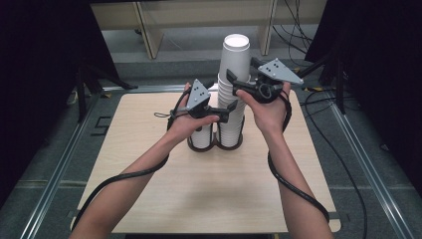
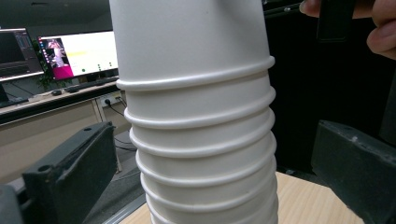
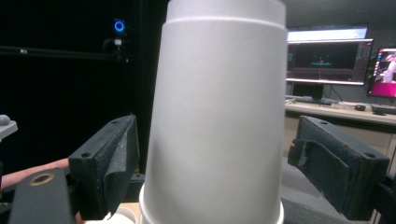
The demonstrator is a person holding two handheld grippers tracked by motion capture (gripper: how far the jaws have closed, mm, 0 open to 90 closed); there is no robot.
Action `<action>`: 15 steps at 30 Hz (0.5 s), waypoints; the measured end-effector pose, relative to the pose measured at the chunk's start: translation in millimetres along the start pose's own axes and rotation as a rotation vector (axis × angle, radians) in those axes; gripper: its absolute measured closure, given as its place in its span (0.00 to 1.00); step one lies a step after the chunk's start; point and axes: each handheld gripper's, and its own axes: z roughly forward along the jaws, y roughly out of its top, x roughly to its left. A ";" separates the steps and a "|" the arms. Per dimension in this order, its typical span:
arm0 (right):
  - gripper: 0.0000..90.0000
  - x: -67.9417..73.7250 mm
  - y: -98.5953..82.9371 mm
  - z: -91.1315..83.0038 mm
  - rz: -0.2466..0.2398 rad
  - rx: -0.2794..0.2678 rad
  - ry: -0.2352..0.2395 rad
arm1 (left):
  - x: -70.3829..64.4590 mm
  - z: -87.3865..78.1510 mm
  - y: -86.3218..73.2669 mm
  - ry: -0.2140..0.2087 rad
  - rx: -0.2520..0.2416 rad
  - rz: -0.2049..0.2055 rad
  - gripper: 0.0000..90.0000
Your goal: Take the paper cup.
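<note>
On the pale wooden surface (image 1: 164, 194), past the person's forearms, a dark two-ring holder (image 1: 215, 144) stands near the middle, carrying a short stack of white paper cups (image 1: 201, 135) in its left ring and a tall stack of cups (image 1: 232, 99) in its right ring. The left gripper (image 1: 225, 112) sits low at the tall stack: in the left gripper view its fingers (image 2: 70, 177) stand wide apart on either side of the ribbed rims, touching nothing. Higher and a little farther off, the right gripper (image 1: 239, 84) flanks the topmost cup (image 3: 217, 116), its fingers (image 3: 109, 161) likewise spread with clear gaps to the cup wall. By the look of it, the step in hand is lining up to separate the top cup from the stack. The next move probably calls for the left fingers to close gently on the lower cups and steady them, while the right fingers pinch the top cup without crushing it and lift straight up.
</note>
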 end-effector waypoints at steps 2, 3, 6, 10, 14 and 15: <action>0.17 -0.2 0.8 1.4 -0.010 0.002 0.004 | 0.1 1.8 0.4 -0.002 0.004 0.000 0.00; 0.17 -1.0 2.2 3.8 -0.011 0.000 -0.002 | 0.0 3.7 1.2 -0.001 0.002 -0.007 0.00; 0.17 -1.8 3.2 6.4 -0.010 0.010 -0.002 | -0.1 5.9 1.9 -0.008 0.002 -0.012 0.00; 0.16 -1.4 1.6 13.1 -0.015 0.027 0.000 | 1.0 11.2 1.2 -0.007 0.011 -0.036 0.00; 0.16 -1.1 2.5 17.0 -0.023 0.031 -0.002 | 1.4 14.4 1.0 -0.005 0.010 -0.051 0.01; 0.16 -1.1 2.5 17.0 -0.023 0.031 -0.002 | 1.4 14.4 1.0 -0.005 0.010 -0.051 0.02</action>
